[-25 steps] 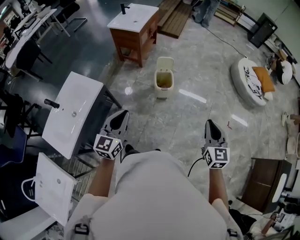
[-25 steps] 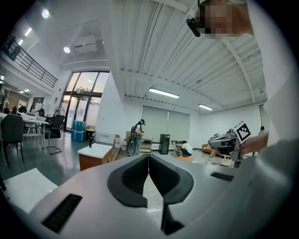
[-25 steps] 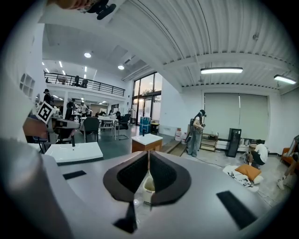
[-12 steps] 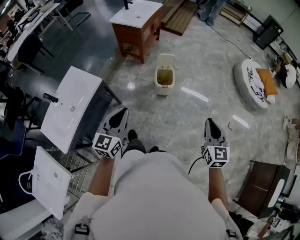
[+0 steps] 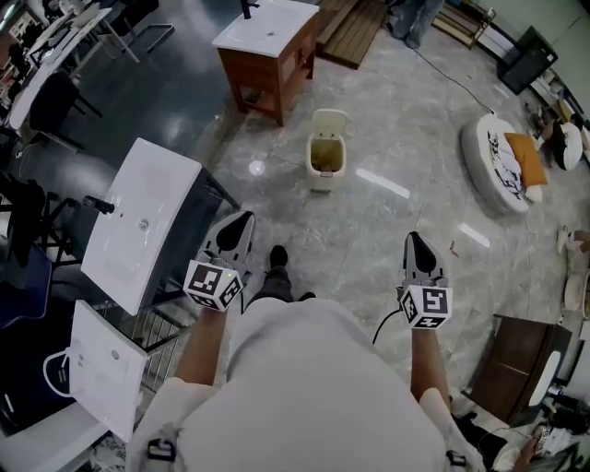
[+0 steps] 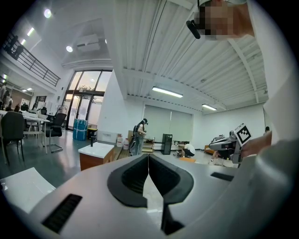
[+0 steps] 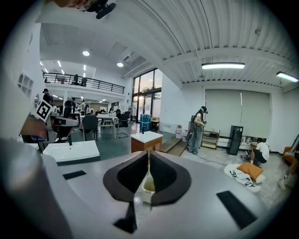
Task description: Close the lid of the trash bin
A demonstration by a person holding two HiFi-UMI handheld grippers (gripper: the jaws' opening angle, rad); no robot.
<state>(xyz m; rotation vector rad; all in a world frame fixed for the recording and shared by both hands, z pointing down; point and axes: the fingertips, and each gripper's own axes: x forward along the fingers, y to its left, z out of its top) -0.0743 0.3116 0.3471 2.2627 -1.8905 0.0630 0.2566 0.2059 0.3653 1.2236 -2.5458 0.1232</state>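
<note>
A small cream trash bin [image 5: 322, 157] stands on the marble floor ahead, its lid [image 5: 329, 120] tipped up and back, the inside open to view. Both grippers are held low in front of the person, well short of the bin. My left gripper [image 5: 242, 221] points toward it from the left with its jaws shut and nothing between them; in its own view the left gripper [image 6: 148, 155] shows the jaws meeting. My right gripper [image 5: 412, 241] is shut and empty too. In the right gripper view, a slice of the bin [image 7: 148, 185] shows through the gap behind the right gripper's [image 7: 148, 152] joined tips.
A wooden cabinet with a white basin [image 5: 269, 26] stands beyond the bin. White basin tops on racks [image 5: 143, 221] crowd the left. A round white cushion [image 5: 502, 161] lies at right, a dark cabinet [image 5: 516, 361] at lower right. The person's shoe [image 5: 277, 258] is between the grippers.
The person has stepped forward: a shoe now shows between the grippers. Both grippers keep their places in the head view and stay shut.
</note>
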